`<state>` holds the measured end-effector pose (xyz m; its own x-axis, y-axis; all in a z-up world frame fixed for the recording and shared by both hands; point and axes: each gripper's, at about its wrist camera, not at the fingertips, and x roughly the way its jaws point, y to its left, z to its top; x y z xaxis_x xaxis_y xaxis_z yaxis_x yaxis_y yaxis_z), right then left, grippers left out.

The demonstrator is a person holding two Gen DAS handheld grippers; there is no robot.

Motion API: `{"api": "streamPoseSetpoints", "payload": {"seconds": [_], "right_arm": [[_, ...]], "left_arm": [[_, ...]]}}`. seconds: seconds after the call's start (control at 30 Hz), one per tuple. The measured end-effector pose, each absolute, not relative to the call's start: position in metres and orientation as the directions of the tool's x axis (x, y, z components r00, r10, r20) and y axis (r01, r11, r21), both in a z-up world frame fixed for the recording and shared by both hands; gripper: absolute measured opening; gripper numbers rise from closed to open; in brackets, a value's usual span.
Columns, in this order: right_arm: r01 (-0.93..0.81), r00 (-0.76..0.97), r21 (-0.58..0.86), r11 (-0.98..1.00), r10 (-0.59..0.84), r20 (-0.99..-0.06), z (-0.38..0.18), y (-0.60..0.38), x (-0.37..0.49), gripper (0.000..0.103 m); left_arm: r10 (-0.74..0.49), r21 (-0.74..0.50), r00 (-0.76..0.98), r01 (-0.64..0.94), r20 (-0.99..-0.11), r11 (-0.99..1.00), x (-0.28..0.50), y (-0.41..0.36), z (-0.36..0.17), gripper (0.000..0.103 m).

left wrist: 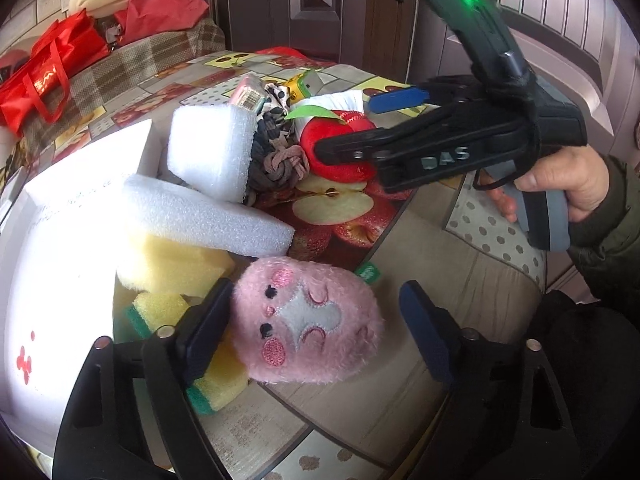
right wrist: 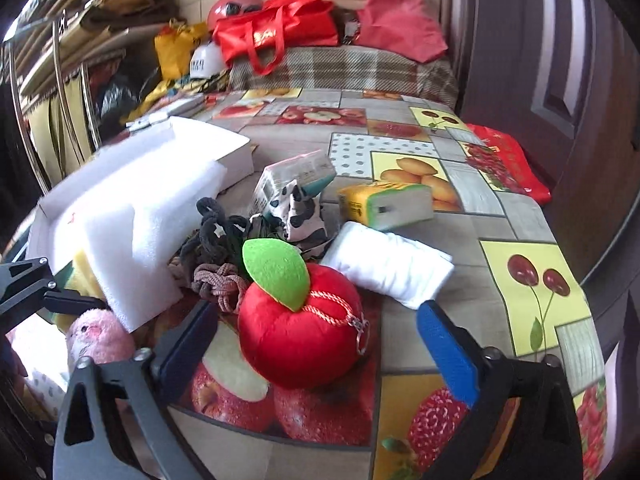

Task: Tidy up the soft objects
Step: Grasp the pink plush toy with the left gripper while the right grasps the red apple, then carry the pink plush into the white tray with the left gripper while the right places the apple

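Both tongs are standing open: left tongs [left wrist: 316, 332] straddling the squashy pink toy [left wrist: 308, 320], right tongs [right wrist: 320, 344] straddling the plush apple [right wrist: 300, 332]; mid-body squeezes suit both.

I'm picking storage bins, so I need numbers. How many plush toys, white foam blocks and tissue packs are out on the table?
Plush toys: 2, pink plush and red apple plush
White foam blocks: 2
Tissue packs: 2
Total: 6
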<state>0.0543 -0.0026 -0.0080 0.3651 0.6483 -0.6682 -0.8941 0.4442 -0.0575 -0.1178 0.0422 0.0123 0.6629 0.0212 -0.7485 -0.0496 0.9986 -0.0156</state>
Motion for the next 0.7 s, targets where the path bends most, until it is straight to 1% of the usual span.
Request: {"api": "streamPoseSetpoints", "payload": {"seconds": [0.03, 0.07, 0.1, 0.17, 0.37, 0.53, 0.7], "right_arm": [[-0.896, 0.356, -0.055, 0.440, 0.639, -0.682, -0.011, 0.002, 0.056, 0.083], [-0.899, 0.341, -0.044, 0.436, 0.633, -0.695, -0.014, 0.006, 0.058, 0.073], [-0.903, 0.322, -0.029, 0.429, 0.630, -0.707, -0.017, 0.007, 0.058, 0.069], [-0.904, 0.303, -0.014, 0.427, 0.619, -0.725, -0.021, 0.008, 0.058, 0.068], [-0.899, 0.287, 0.031, 0.436, 0.644, -0.709, -0.017, -0.005, 0.060, 0.068], [-0.897, 0.286, 0.041, 0.440, 0.649, -0.705, -0.017, -0.006, 0.061, 0.068], [-0.899, 0.285, 0.043, 0.436, 0.656, -0.699, -0.016, -0.007, 0.061, 0.068]], "left_arm": [[0.020, -0.017, 0.661, -0.048, -0.750, 0.999, -0.118, 0.042, 0.012, 0.082], [0.016, -0.021, 0.661, -0.048, -0.750, 0.999, -0.118, 0.043, 0.012, 0.082], [0.012, -0.027, 0.662, -0.049, -0.749, 0.998, -0.118, 0.044, 0.011, 0.082], [0.004, -0.039, 0.661, -0.050, -0.750, 0.998, -0.117, 0.046, 0.011, 0.082], [0.031, -0.024, 0.671, -0.073, -0.741, 0.997, -0.120, 0.046, 0.013, 0.082], [0.036, -0.045, 0.673, -0.102, -0.739, 0.994, -0.121, 0.053, 0.013, 0.082], [0.044, 0.012, 0.641, -0.054, -0.766, 0.998, -0.113, 0.041, 0.007, 0.081]]}}
